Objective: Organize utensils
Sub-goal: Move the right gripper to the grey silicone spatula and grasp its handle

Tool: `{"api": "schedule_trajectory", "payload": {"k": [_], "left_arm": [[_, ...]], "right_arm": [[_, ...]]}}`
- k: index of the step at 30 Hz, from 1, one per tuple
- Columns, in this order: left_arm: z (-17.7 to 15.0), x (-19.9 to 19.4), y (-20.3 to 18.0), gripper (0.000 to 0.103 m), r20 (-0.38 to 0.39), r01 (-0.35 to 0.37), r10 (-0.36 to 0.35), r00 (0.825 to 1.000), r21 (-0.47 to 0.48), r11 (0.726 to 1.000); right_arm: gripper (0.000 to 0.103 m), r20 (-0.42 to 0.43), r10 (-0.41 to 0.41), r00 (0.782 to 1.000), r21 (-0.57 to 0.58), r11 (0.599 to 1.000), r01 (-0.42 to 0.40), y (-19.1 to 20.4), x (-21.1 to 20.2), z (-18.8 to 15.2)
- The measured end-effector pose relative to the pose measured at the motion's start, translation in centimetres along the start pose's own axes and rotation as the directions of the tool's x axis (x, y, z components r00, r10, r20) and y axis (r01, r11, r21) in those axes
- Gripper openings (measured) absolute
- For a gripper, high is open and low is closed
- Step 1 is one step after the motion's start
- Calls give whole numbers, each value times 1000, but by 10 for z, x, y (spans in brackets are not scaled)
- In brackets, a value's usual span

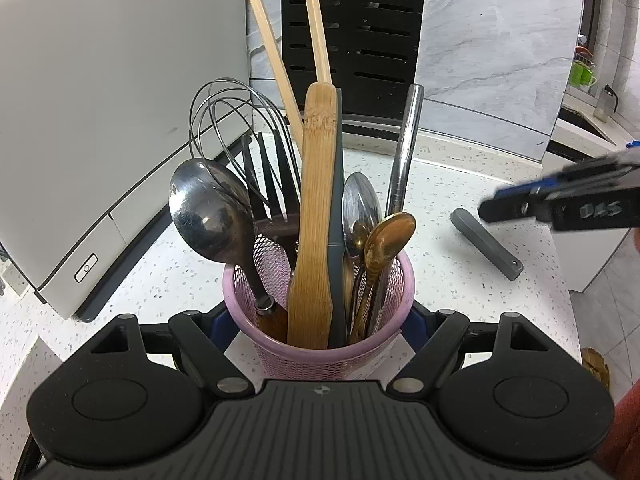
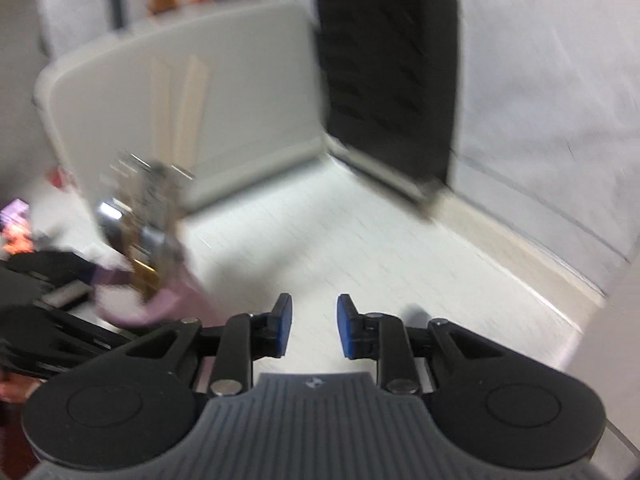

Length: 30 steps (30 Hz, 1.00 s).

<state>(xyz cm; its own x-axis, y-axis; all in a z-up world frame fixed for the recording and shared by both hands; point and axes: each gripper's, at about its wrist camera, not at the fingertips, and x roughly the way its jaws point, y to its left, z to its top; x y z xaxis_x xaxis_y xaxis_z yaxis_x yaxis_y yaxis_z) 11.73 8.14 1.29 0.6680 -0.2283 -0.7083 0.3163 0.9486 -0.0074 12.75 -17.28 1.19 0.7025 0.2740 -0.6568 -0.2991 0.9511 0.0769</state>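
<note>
A pink mesh utensil holder (image 1: 320, 356) stands on the white speckled counter (image 1: 460, 312). My left gripper (image 1: 320, 320) is shut on it, one finger on each side of its rim. In it stand a large steel spoon (image 1: 204, 216), a whisk (image 1: 228, 120), a bamboo spatula (image 1: 316, 200), chopsticks (image 1: 272, 52), a steel handle (image 1: 406, 148) and a brass spoon (image 1: 390, 240). A grey handled tool (image 1: 486, 242) lies on the counter to the right. My right gripper (image 2: 315, 328) is open over bare counter with nothing between its blue pads (image 2: 284, 328); its view is blurred, with the holder (image 2: 168, 300) at left.
A white appliance (image 1: 100, 120) stands close behind the holder on the left. A black slotted panel (image 1: 352, 32) leans on the marble wall behind. The counter ends at the right, with a sink area (image 1: 592, 120) beyond.
</note>
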Motion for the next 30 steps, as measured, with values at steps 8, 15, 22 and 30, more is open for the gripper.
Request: {"api": "schedule_trajectory", "payload": {"k": [8,15,22,30], "left_arm": [[1,2,-1,93,-2,-6,6,1000,-4,1000],[1,2,-1,93,-2,-5,5,1000,-4,1000],[1,2,-2,93,-2,-5,5,1000,-4,1000],[1,2,-1,93,-2,-6,6,1000,-4,1000]], "right_arm": [[23,-217,-127,968,-16,992,126,-25,39,9],[23,-349,-197,916,-60,980,188,-38,72,24],[23,-384,-230,894,-87,973,213,-35,92,29],[26,-394,-259,882,-97,966,240,-34,107,32]]}}
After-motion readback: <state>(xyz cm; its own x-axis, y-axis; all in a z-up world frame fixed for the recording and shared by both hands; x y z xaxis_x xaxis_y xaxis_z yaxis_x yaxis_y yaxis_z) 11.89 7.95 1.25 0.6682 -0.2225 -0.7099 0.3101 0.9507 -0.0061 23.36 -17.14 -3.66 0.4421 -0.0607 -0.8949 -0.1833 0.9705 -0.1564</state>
